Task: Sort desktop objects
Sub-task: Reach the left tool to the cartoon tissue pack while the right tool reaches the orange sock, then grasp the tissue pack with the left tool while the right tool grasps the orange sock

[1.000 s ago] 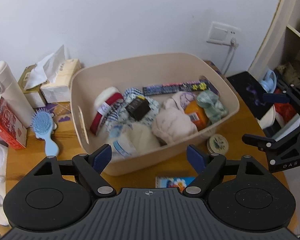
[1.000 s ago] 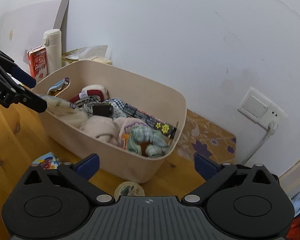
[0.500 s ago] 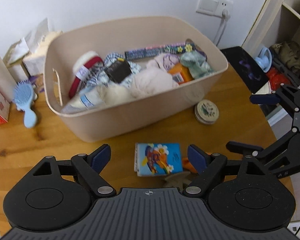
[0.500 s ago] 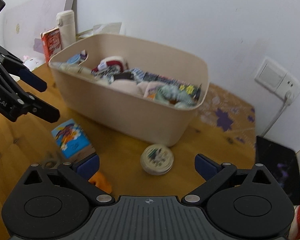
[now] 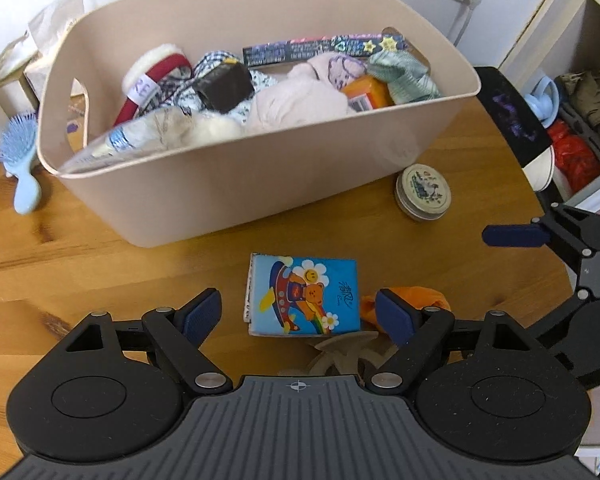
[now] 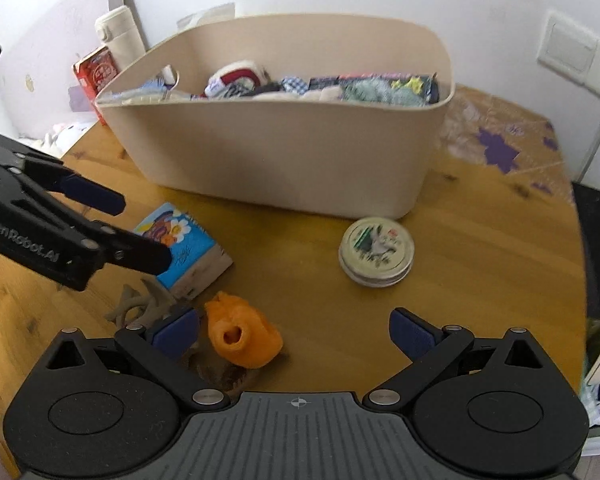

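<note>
Straddling the tissue pack (image 5: 304,295) squarely, the left hand-held gripper (image 5: 300,316), jaws spread and empty, should close evenly.

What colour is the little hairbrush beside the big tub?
Light blue; the hairbrush shows best in the left wrist view.

The left hand-held gripper (image 5: 298,314) hangs low over the counter (image 5: 100,248), its jaws spread wide and its blue pads (image 5: 202,314) clear of any contact, gripping nothing. The right hand-held gripper (image 6: 294,332) is likewise held close above the counter with jaws wide apart and empty, blue pads (image 6: 414,334) facing inward. From the right wrist view the left one enters at the left edge, angled down and inward; from the left wrist view the right one shows at the right edge.
</note>
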